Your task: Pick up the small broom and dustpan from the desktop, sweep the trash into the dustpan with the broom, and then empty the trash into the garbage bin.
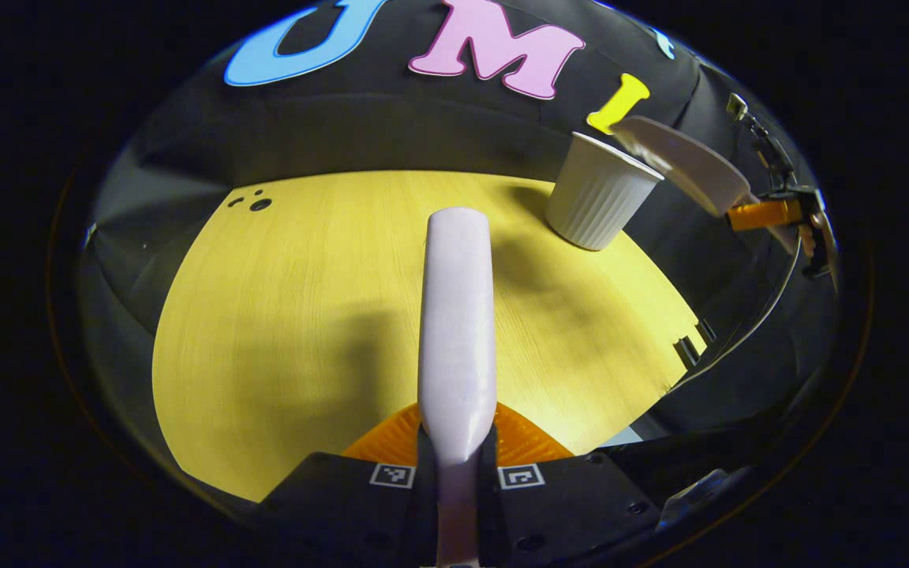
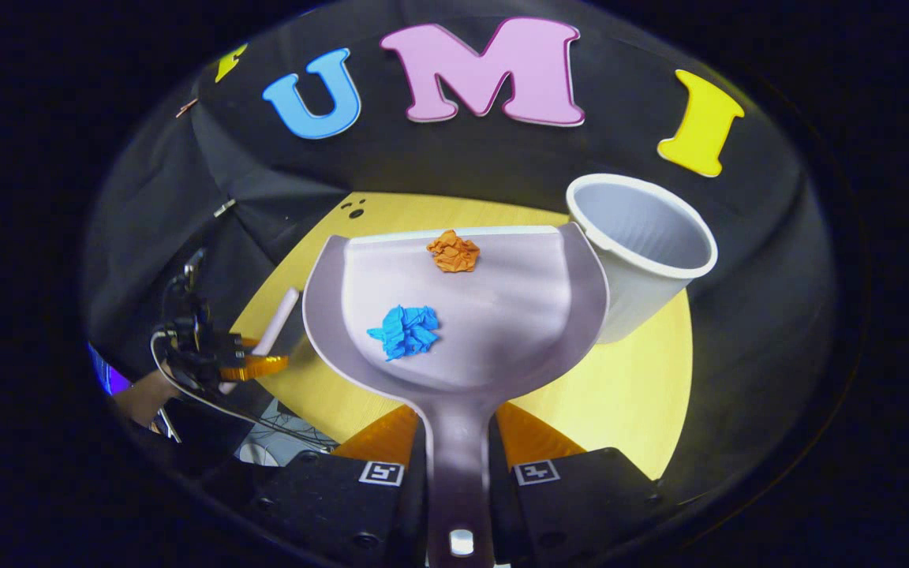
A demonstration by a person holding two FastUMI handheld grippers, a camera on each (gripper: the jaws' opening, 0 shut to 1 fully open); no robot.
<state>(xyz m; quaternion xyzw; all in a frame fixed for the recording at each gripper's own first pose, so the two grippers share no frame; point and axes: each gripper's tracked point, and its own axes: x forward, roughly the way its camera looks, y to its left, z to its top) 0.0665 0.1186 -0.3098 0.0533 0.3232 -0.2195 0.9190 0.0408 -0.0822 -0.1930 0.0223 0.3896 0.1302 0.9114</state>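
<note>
In the left gripper view my left gripper (image 1: 457,465) is shut on the pale broom handle (image 1: 457,315), which points forward over the yellow desktop (image 1: 281,315). In the right gripper view my right gripper (image 2: 458,461) is shut on the handle of the pale dustpan (image 2: 502,315), held level above the desk. An orange paper ball (image 2: 454,251) lies near the pan's front lip and a blue paper ball (image 2: 405,331) sits in its middle. The white ribbed garbage bin (image 2: 644,252) stands just right of the pan. The left gripper view shows the bin (image 1: 600,201) with the dustpan (image 1: 687,162) tilted beside its rim.
Small dark holes (image 1: 253,202) mark the desk's far left corner. Black clips (image 1: 691,343) and a cable run along the desk's right edge. A hand and cables (image 2: 186,371) with the broom handle (image 2: 277,319) sit at the left of the right gripper view. Black cloth surrounds the desk.
</note>
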